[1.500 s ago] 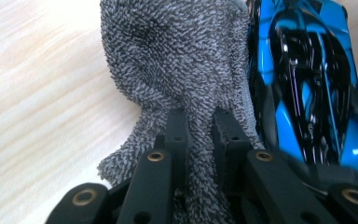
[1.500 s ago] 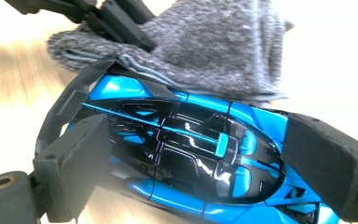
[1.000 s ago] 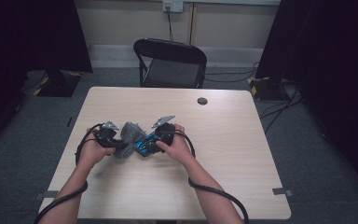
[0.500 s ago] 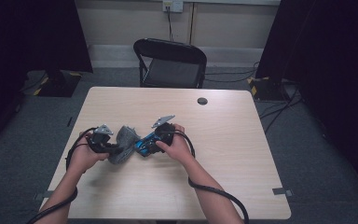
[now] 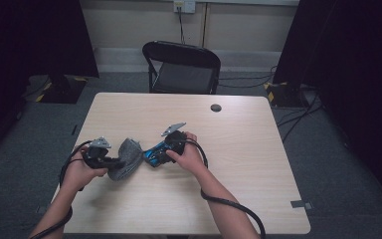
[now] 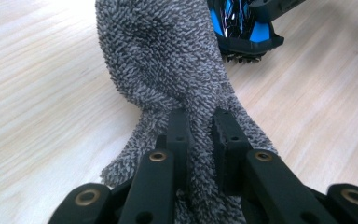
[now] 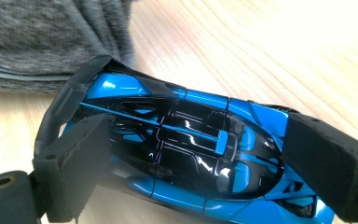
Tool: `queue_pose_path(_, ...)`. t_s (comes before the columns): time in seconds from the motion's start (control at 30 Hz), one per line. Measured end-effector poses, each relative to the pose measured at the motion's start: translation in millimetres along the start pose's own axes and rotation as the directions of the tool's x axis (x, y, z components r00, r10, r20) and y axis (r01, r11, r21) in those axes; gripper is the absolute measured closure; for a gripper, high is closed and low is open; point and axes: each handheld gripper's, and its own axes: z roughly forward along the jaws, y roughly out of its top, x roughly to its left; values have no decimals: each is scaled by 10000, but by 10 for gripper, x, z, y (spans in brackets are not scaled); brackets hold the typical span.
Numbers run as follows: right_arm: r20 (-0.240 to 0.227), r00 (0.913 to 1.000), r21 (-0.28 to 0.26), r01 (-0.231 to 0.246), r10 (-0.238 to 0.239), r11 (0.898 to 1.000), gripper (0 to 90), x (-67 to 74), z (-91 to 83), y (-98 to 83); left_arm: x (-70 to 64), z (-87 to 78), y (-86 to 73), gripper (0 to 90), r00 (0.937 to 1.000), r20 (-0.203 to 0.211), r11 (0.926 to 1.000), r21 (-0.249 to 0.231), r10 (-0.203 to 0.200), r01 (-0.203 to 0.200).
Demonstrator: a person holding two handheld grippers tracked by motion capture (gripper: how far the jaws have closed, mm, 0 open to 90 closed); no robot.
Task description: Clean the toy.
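A blue and black toy car [image 7: 168, 140] lies lengthwise between the pads of my right gripper [image 7: 200, 156], which is shut on it from nose to tail. In the high view the car [image 5: 151, 153] sits low over the table's middle, in my right gripper [image 5: 156, 151]. To its left, my left gripper [image 5: 118, 162] is shut on a grey fuzzy cloth [image 5: 127, 154]. In the left gripper view the cloth [image 6: 168, 60] bunches between the jaws of my left gripper [image 6: 199, 135] and drapes onto the wood, a small gap away from the car [image 6: 247, 32].
The light wooden table [image 5: 238, 164] carries a small black round disc [image 5: 216, 107] near its far edge. A black folding chair [image 5: 181, 67] stands behind the table. Cables trail from both grippers off the near edge.
My left hand has drawn the cloth leftward, away from the car, and a gap has opened between them. The right hand and the car have stayed put.
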Motion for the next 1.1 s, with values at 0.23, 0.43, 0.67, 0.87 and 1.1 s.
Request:
queue_pose_path(0.23,132,9998,-125,-165,167,9998,76,18,-5,-17,-10,-246,8,788,10000,-56,9977,-671,-49,45)
queue_pose_path(0.43,115,9993,-521,-360,367,9980,105,4,-28,-68,-33,-292,85,788,9999,-84,9977,-664,90,-96)
queue_pose_path(0.67,-21,9999,-434,-129,129,9990,146,-86,-143,-84,-53,-357,268,788,9997,-17,9954,-930,225,-226)
queue_pose_path(0.87,-74,9997,-525,-228,224,9984,155,-186,-349,-145,-168,-317,518,788,9981,357,9908,-1276,506,-457)
queue_pose_path(1.1,6,9990,-840,-455,457,9954,168,-374,-728,-335,-497,45,804,787,9884,1115,9857,-1449,1029,-863)
